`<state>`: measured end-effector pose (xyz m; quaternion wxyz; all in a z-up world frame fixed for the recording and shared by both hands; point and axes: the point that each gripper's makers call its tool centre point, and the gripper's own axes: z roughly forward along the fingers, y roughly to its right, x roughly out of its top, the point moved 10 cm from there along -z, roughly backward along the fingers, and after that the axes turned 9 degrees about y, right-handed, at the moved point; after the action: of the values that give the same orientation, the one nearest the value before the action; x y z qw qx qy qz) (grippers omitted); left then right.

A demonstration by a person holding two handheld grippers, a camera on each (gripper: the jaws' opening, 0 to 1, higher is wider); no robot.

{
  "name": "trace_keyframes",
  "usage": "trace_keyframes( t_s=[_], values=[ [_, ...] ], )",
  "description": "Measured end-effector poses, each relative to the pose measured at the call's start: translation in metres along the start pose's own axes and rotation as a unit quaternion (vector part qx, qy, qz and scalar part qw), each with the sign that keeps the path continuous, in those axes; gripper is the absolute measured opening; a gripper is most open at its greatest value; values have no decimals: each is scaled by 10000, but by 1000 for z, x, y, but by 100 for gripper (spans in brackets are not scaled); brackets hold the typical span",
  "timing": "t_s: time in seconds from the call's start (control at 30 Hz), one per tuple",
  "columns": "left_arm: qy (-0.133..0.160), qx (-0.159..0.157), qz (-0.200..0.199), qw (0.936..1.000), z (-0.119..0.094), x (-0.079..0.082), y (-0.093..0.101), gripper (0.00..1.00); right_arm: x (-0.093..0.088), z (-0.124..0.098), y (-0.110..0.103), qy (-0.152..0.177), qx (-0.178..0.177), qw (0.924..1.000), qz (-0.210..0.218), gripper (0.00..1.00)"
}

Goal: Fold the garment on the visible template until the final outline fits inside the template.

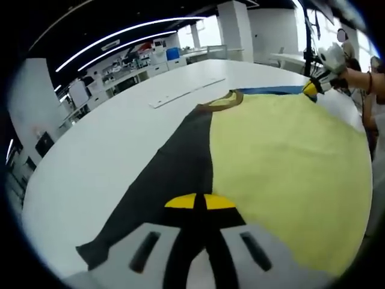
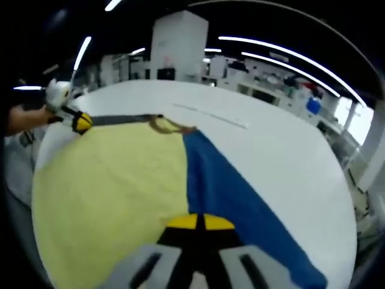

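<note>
Surface: white table point(image 1: 108, 138), garment spread flat across it.
Garment: pale yellow body point(image 1: 283, 174) with one dark grey/black sleeve point(image 1: 180, 174) and one blue sleeve point(image 2: 228, 192); brownish collar point(image 1: 222, 102) at the far end in the left gripper view.
Left gripper point(image 1: 200, 201): yellow-tipped jaws brought together on the dark sleeve near its seam with the yellow panel; cloth pinched between them. It also appears at far left of the right gripper view, at the garment's edge.
Right gripper point(image 2: 199, 222): yellow tips closed at the seam where yellow meets blue; it looks clamped on the garment, though the contact itself sits low in the frame and is hard to confirm. It also shows at upper right of the left gripper view, with a hand point(image 1: 355, 75) behind it.
Other item: thin white strip point(image 1: 186, 91) lying on the table beyond the collar, apart from the garment.
Template: cannot tell its outline.
</note>
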<state>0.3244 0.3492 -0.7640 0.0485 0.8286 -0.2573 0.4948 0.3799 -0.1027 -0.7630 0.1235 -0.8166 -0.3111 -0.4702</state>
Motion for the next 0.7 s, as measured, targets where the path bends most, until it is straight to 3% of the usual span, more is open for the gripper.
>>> trace_keyframes(
  t_s=[0.17,0.4,0.5,0.57,0.7],
  values=[
    [-38,39,44,10000,1,1,2,0,-2,1,0,-84,-102,9999,-63,0],
    [-79,119,14,9999,1,0,2,1,-3,3,-2,-22,-101,9994,317,0],
    [-47,148,-49,9999,-2,0,4,8,-3,0,0,41,-144,9984,548,0],
    [-50,227,-35,9997,-4,0,5,17,-4,-4,1,22,-230,9972,709,8],
    [-32,455,-31,9990,-11,1,3,30,-5,-13,2,83,-365,9942,1004,35]
  ],
)
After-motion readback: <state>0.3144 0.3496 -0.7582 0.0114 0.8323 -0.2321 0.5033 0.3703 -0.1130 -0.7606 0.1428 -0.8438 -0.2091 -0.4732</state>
